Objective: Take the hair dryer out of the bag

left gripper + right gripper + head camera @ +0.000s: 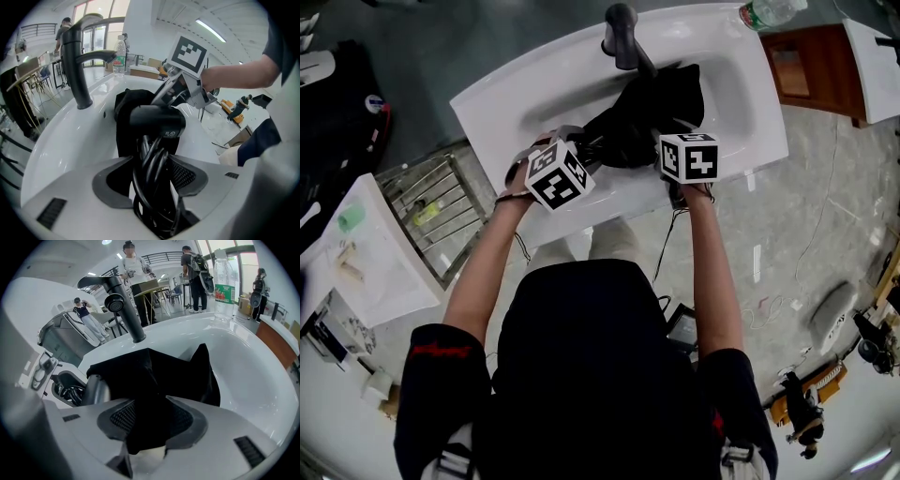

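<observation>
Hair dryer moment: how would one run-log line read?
left claw: shut on cord of hair dryer | right claw: open, bag cloth between | hair dryer: partly out of bag | bag: in sink

Not a home bathroom: open test hall or lab. White washbasin (492, 103) stands free on a bare stone floor (769, 216). Loose cables (820, 211) right of the basin, wire rack (431, 211) left of it, people (136, 270) with gear and tall windows (101, 11) behind it.

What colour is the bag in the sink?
The bag is plain black, clearest in the right gripper view.
</observation>
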`<move>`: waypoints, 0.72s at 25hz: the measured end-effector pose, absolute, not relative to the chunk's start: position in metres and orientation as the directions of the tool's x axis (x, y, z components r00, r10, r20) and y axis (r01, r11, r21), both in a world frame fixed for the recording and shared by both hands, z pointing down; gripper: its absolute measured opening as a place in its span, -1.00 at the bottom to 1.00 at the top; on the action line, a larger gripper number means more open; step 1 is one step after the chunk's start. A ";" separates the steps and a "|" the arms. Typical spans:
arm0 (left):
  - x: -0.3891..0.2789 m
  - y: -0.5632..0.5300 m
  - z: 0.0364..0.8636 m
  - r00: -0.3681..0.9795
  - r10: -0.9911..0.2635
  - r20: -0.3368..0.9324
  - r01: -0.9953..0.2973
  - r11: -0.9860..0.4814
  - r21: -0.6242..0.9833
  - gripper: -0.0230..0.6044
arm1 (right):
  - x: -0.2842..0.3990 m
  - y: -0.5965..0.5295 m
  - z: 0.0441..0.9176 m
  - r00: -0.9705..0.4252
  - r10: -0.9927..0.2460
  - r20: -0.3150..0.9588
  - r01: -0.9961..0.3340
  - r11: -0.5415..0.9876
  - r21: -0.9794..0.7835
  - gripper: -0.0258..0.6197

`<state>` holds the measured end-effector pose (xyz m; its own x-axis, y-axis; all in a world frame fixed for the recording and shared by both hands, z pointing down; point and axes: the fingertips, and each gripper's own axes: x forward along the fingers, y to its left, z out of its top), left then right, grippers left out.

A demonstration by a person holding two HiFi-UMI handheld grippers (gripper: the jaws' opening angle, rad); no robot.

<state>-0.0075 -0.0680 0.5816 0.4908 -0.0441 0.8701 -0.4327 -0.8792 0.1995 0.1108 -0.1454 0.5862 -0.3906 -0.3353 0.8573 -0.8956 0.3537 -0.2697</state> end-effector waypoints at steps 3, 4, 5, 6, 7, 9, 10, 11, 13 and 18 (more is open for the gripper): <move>-0.014 -0.067 0.579 0.482 -0.049 0.875 -0.434 -0.881 0.190 -0.20 | 0.109 -0.145 0.584 -0.404 -0.334 0.852 -0.890 0.358 -0.282 -0.37; -0.017 -0.065 0.579 0.477 -0.047 0.877 -0.435 -0.880 0.189 -0.20 | 0.108 -0.144 0.584 -0.408 -0.333 0.850 -0.889 0.358 -0.287 -0.37; -0.021 -0.063 0.579 0.474 -0.044 0.880 -0.436 -0.880 0.191 -0.20 | 0.107 -0.144 0.584 -0.414 -0.331 0.848 -0.887 0.358 -0.293 -0.36; -0.024 -0.061 0.580 0.470 -0.039 0.882 -0.437 -0.878 0.194 -0.20 | 0.106 -0.143 0.582 -0.421 -0.329 0.845 -0.884 0.356 -0.302 -0.36; -0.029 -0.058 0.580 0.467 -0.034 0.884 -0.439 -0.876 0.198 -0.20 | 0.104 -0.142 0.581 -0.429 -0.327 0.842 -0.882 0.354 -0.312 -0.35; -0.037 -0.052 0.581 0.460 -0.028 0.887 -0.446 -0.872 0.204 -0.20 | 0.100 -0.141 0.577 -0.445 -0.325 0.834 -0.877 0.347 -0.333 -0.35; -0.041 -0.049 0.581 0.458 -0.026 0.889 -0.449 -0.870 0.206 -0.20 | 0.098 -0.141 0.575 -0.454 -0.325 0.830 -0.874 0.343 -0.344 -0.35; -0.044 -0.047 0.581 0.455 -0.026 0.890 -0.452 -0.868 0.206 -0.20 | 0.095 -0.142 0.573 -0.463 -0.326 0.824 -0.871 0.339 -0.355 -0.34; -0.047 -0.044 0.580 0.455 -0.026 0.890 -0.456 -0.865 0.208 -0.20 | 0.090 -0.143 0.568 -0.474 -0.330 0.816 -0.867 0.339 -0.366 -0.34; -0.046 -0.036 0.574 0.470 -0.011 0.883 -0.428 -0.877 0.217 -0.20 | 0.081 -0.144 0.563 -0.473 -0.336 0.814 -0.866 0.345 -0.361 -0.35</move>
<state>-0.0463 -0.0356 0.5736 0.4701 -0.0114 0.8825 -0.4284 -0.8772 0.2169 0.0813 -0.1438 0.5633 -0.4735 -0.3359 0.8142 -0.8663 0.3448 -0.3615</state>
